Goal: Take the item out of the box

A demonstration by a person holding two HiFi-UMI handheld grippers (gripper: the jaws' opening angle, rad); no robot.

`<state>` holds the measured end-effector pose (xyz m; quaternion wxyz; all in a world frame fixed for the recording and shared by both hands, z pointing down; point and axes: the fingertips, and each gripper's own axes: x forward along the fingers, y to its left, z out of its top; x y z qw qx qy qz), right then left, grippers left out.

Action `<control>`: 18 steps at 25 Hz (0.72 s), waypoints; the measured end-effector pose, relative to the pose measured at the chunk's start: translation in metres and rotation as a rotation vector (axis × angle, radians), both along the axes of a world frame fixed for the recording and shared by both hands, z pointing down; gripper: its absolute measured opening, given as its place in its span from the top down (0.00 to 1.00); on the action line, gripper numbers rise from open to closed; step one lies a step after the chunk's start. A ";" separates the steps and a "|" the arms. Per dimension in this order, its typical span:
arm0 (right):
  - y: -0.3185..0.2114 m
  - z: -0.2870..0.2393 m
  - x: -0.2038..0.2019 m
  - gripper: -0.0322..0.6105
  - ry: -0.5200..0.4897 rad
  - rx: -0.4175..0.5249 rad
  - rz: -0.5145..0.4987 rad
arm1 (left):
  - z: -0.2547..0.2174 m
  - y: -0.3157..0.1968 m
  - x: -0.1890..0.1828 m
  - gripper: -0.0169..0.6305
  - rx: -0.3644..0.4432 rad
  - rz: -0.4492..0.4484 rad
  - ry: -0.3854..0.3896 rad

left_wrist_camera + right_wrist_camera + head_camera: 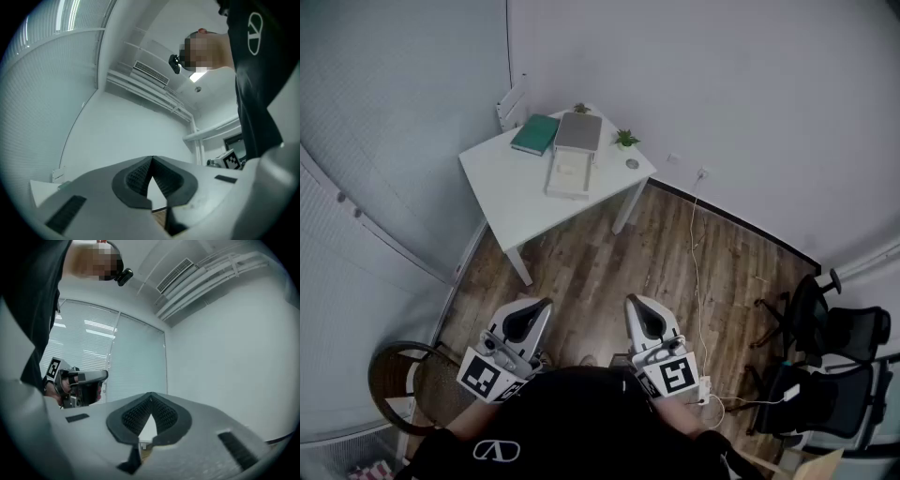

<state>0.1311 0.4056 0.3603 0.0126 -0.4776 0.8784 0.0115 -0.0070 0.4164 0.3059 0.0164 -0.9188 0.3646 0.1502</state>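
The left gripper (542, 309) and the right gripper (634, 307) are each closed tip to tip on nothing, near the person's body. The pale flat cardboard box (569, 174) lies well apart on the far white square table (502, 187) (its contents seem too small to make out). Arriving with the jaws closed could shove the box instead of gripping anything.

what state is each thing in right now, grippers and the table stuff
left hand-held gripper: shut, empty
right hand-held gripper: shut, empty
green book: closed, flat on table
cream box: flat on table, untouched; open or closed unclear
small plant: upright
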 end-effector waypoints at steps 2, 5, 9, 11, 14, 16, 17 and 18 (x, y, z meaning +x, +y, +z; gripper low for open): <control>-0.002 -0.006 -0.002 0.95 -0.003 0.023 -0.008 | -0.002 -0.001 0.000 0.97 -0.001 -0.001 0.003; -0.002 -0.005 -0.002 0.95 -0.003 0.020 -0.009 | -0.004 0.000 0.000 0.97 0.003 -0.003 0.006; 0.002 -0.002 -0.001 0.95 -0.027 0.013 -0.027 | -0.001 0.004 0.002 0.97 -0.003 -0.002 0.004; 0.005 -0.003 0.001 0.94 -0.073 0.010 -0.058 | 0.008 0.007 0.004 0.97 -0.024 0.006 -0.007; 0.004 -0.002 0.007 0.94 -0.073 0.019 -0.068 | 0.002 0.003 0.008 0.97 0.003 -0.022 0.004; 0.001 -0.001 0.014 0.94 -0.045 0.031 -0.059 | -0.008 0.001 0.013 0.97 0.023 -0.030 0.031; 0.000 -0.001 0.018 0.94 -0.039 0.038 -0.058 | -0.014 0.001 0.018 0.97 0.030 -0.029 0.049; -0.001 -0.002 0.022 0.94 -0.038 0.043 -0.058 | -0.019 0.000 0.022 0.97 0.032 -0.029 0.061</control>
